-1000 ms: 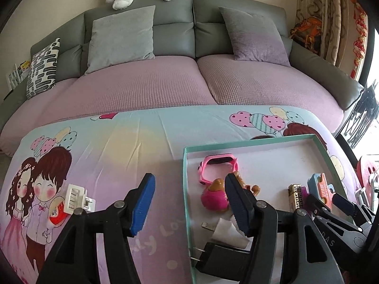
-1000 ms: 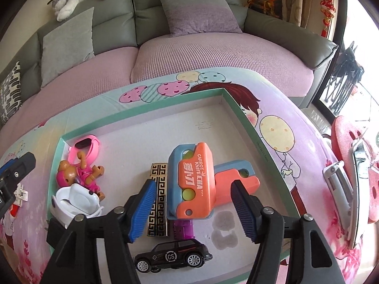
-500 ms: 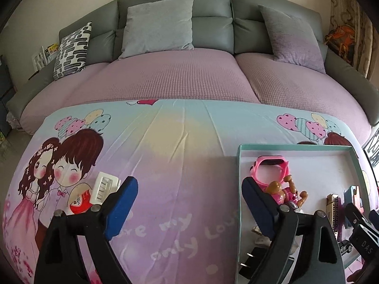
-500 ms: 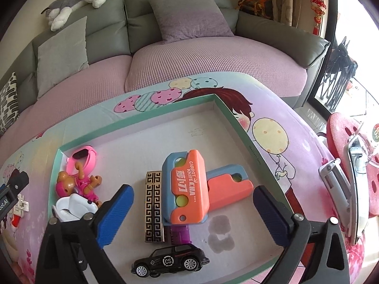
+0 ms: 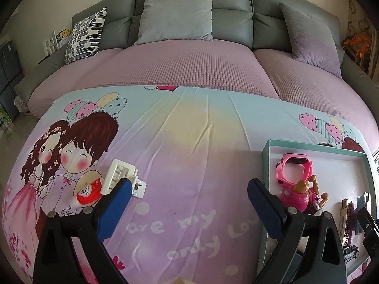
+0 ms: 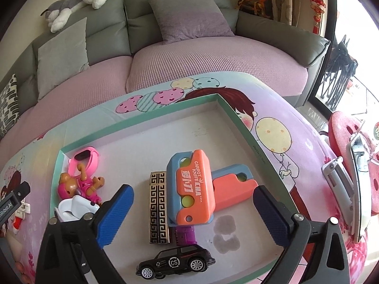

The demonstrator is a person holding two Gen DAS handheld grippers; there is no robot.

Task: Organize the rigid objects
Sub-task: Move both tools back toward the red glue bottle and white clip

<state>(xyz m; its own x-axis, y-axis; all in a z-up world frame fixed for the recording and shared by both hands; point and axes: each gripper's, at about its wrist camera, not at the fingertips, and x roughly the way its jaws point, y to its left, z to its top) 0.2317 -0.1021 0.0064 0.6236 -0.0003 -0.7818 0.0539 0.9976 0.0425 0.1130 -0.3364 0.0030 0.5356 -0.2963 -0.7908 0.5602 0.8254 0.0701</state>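
Observation:
My left gripper [image 5: 190, 196] hangs over the printed cloth, its jaws opening with nothing between them. A white plastic clip [image 5: 120, 177] lies just beyond its left pad, beside a small red and white item [image 5: 91, 190]. My right gripper [image 6: 193, 209] stands open above the green-rimmed tray [image 6: 236, 116]. In the tray lie an orange and blue carrot knife toy [image 6: 191, 189], a second one [image 6: 233, 187], a black and gold patterned bar [image 6: 158, 206], a black toy car [image 6: 175, 262], a pink watch [image 6: 85, 158], a pink dog toy [image 6: 80, 187] and a white plug [image 6: 73, 209].
A grey sofa [image 5: 236, 23] with purple seat covers and cushions stands behind the table. A red stool [image 6: 350, 142] with metal clippers [image 6: 338, 184] is at the right, off the table edge. The tray's left rim [image 5: 266, 161] stands just right of my left gripper.
My left gripper has swung left, out of the tray and over the cloth towards the white clip, and its jaws have widened. The right gripper's jaws have spread wide above the carrot knife.

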